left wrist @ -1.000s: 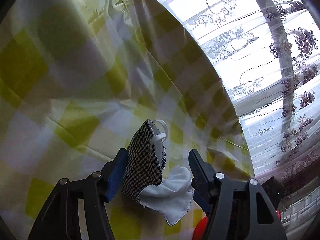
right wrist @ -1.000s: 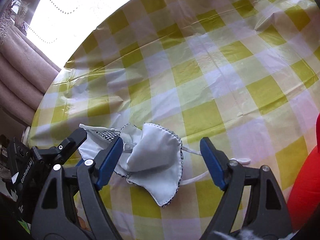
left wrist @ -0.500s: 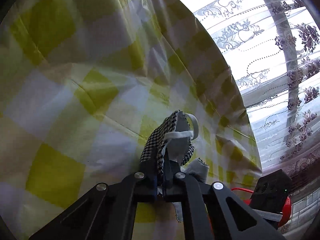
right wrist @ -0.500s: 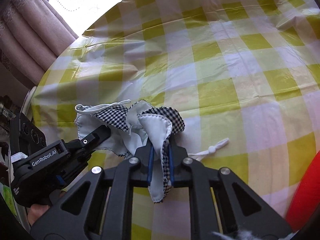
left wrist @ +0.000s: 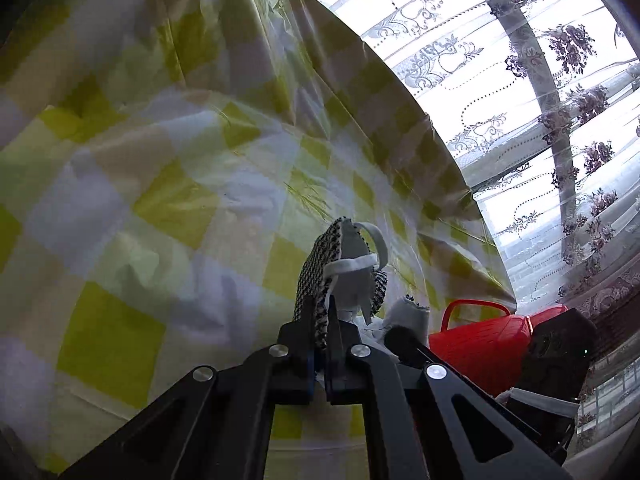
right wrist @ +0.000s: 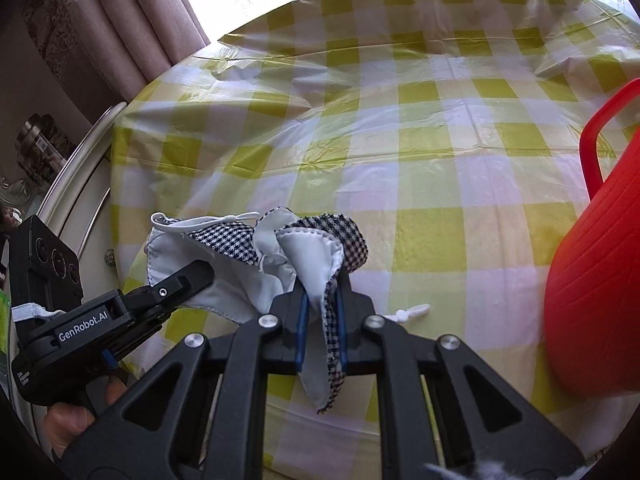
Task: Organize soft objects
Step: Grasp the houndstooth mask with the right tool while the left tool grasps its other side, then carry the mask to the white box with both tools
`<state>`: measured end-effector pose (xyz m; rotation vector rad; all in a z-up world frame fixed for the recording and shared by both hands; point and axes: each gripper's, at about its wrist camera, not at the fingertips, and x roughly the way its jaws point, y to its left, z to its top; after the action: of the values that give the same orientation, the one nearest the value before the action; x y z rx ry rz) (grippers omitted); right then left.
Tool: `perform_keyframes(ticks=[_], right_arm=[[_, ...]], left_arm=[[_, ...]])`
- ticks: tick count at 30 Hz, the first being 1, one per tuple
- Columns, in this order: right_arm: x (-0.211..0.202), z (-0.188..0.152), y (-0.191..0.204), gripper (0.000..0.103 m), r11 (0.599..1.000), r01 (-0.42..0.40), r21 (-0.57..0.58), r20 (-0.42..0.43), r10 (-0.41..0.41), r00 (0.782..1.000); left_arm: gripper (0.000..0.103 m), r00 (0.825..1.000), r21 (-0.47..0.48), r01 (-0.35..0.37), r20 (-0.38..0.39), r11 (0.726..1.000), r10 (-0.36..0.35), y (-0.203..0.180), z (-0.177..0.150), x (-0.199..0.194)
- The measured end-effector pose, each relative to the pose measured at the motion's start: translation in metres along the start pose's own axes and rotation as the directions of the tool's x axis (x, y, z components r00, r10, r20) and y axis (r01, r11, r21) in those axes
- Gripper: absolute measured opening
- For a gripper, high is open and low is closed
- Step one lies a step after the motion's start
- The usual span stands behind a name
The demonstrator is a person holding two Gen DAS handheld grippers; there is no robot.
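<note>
Yellow-and-white checked tablecloth (right wrist: 420, 128), patterned lace curtain (left wrist: 500, 60) at window, brown drapes (right wrist: 100, 20), white rounded furniture edge (right wrist: 80, 160)

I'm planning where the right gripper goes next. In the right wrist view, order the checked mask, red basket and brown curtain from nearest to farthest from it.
1. Checked mask: clamped in the right gripper.
2. Red basket: on the table, right edge.
3. Brown curtain: beyond the table, upper left.

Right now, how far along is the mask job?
Done: both grippers are clamped on the houndstooth mask, left gripper at one end, right gripper at the other. In hand: the mask is bunched between them. Left: it still lies outside the red basket on the checked tablecloth.
</note>
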<state>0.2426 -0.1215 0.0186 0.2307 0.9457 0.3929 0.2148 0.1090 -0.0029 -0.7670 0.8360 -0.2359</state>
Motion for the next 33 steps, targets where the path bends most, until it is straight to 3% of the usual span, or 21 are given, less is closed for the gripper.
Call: perform_keyframes(ticks=[18,33], right_arm=[[-0.071,-0.049,-0.022,0.014,0.990,0.138,-0.037,0.029,-0.136,0.990],[-0.164,-0.073,-0.065,0.014,0.967,0.254,0.006,0.103,-0.253,0.962]], left_arm=[[0.003,1.000,0.060,-0.010,-0.001,0.998,0.010,-0.037,-0.068,-0.035],[0.003,0.995,0.193,0.088,-0.072,0.977,-0.075,-0.121,-0.119,-0.033]])
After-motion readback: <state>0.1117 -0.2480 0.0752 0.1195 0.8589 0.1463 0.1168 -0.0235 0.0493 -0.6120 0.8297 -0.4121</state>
